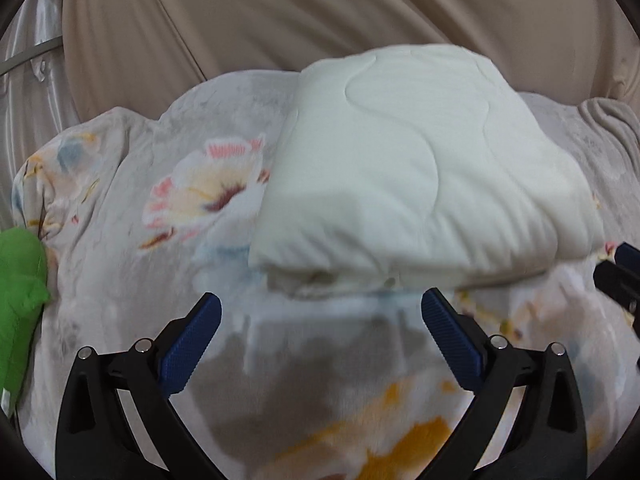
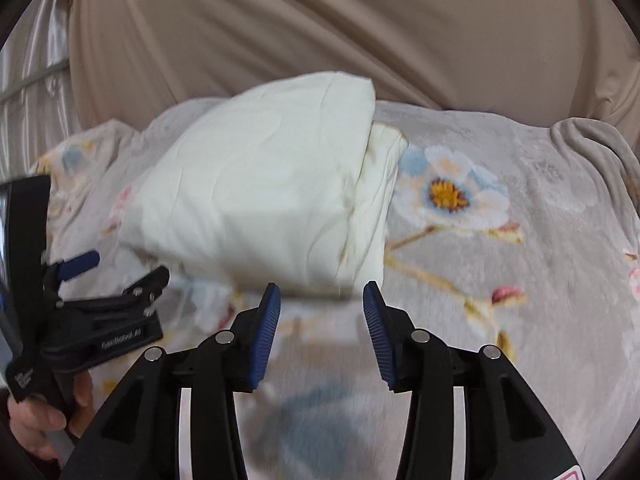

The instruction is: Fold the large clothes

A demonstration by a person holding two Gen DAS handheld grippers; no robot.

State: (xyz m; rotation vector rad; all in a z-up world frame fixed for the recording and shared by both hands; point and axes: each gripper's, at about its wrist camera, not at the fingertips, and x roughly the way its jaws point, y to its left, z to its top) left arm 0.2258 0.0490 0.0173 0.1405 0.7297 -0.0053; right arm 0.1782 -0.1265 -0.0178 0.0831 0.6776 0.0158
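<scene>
A cream quilted cover (image 1: 420, 168) lies folded into a thick bundle on a grey floral blanket (image 1: 160, 240). My left gripper (image 1: 320, 300) hovers just in front of the bundle's near edge, jaws wide open with nothing between them. In the right wrist view the same bundle (image 2: 260, 192) shows its layered folded edge on the right side. My right gripper (image 2: 322, 290) is open in front of the bundle's near right corner, holding nothing. The left gripper (image 2: 120, 268) appears at the left of that view, held by a hand (image 2: 40, 420).
The floral blanket (image 2: 500, 240) spreads out to the right of the bundle. A beige draped cloth (image 1: 320, 12) rises behind it. A bright green fabric item (image 1: 20, 280) lies at the left edge. Part of the right gripper (image 1: 618, 268) shows at the right border.
</scene>
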